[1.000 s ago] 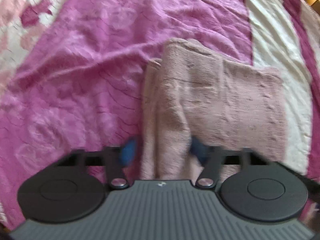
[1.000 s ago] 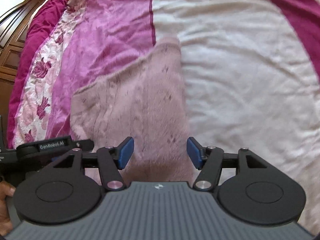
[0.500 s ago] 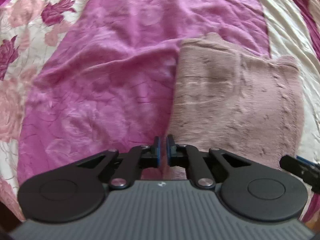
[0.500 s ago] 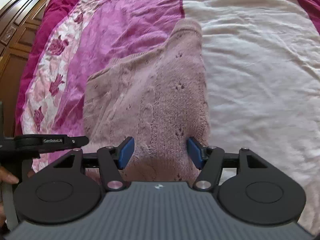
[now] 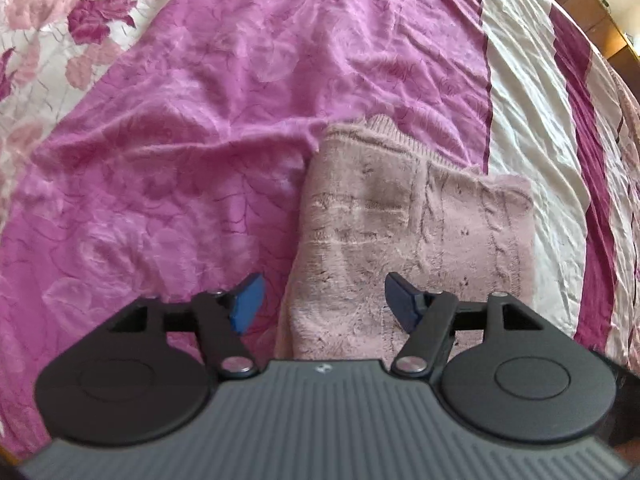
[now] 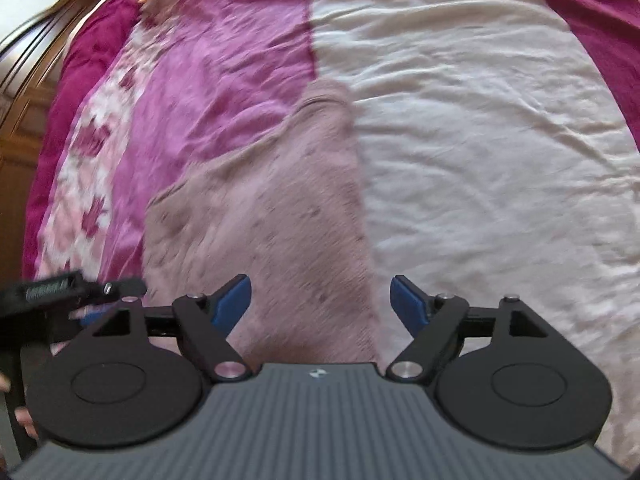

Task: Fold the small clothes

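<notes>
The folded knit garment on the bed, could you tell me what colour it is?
Dusty pink knit garment, clearest in the left wrist view.

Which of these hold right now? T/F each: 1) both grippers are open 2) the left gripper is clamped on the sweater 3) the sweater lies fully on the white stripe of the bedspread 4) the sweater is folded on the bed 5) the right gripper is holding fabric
1) Both grippers open: true. The left gripper and the right gripper both have their jaws spread.
2) False. Its jaws are apart, gripping nothing.
3) False. The pink knit sweater straddles the seam between the magenta and white stripes of the bedspread.
4) True. It lies as a compact folded shape.
5) False. It is open, with nothing between the jaws.
</notes>
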`<state>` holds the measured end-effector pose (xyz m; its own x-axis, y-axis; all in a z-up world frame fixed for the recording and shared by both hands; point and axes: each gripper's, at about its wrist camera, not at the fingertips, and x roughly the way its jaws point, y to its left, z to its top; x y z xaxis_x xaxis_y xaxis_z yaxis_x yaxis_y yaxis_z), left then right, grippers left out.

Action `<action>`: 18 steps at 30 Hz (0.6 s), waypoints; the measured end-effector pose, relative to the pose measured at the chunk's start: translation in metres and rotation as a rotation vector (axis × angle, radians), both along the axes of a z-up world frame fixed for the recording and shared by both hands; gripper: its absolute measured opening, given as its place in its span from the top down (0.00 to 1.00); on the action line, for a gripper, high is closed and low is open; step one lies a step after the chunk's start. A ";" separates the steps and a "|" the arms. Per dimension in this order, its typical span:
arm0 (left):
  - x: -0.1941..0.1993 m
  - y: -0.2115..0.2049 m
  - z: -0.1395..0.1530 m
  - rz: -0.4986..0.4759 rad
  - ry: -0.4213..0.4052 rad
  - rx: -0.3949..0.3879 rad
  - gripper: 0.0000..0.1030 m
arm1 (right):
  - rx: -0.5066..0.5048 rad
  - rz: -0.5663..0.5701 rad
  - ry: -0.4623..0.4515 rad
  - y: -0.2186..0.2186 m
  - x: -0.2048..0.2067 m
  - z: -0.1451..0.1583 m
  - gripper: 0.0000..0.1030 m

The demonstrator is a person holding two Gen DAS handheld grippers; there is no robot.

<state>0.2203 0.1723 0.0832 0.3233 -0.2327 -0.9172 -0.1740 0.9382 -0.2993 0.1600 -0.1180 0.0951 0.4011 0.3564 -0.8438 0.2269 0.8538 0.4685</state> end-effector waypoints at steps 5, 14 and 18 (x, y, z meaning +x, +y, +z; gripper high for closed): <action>0.007 -0.001 -0.027 -0.041 0.070 -0.015 0.34 | 0.043 -0.009 0.032 0.001 0.011 -0.025 0.20; 0.010 0.006 -0.064 0.005 0.097 -0.222 0.34 | 0.164 -0.026 0.085 0.014 0.024 -0.062 0.15; 0.005 0.006 -0.063 0.020 0.072 -0.290 0.63 | 0.165 0.013 0.080 0.013 0.031 -0.060 0.38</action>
<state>0.2256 0.1787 0.0201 0.2672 -0.4823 -0.8342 -0.2224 0.8115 -0.5404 0.1906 -0.1050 0.0355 0.3297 0.4974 -0.8024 0.2579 0.7701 0.5834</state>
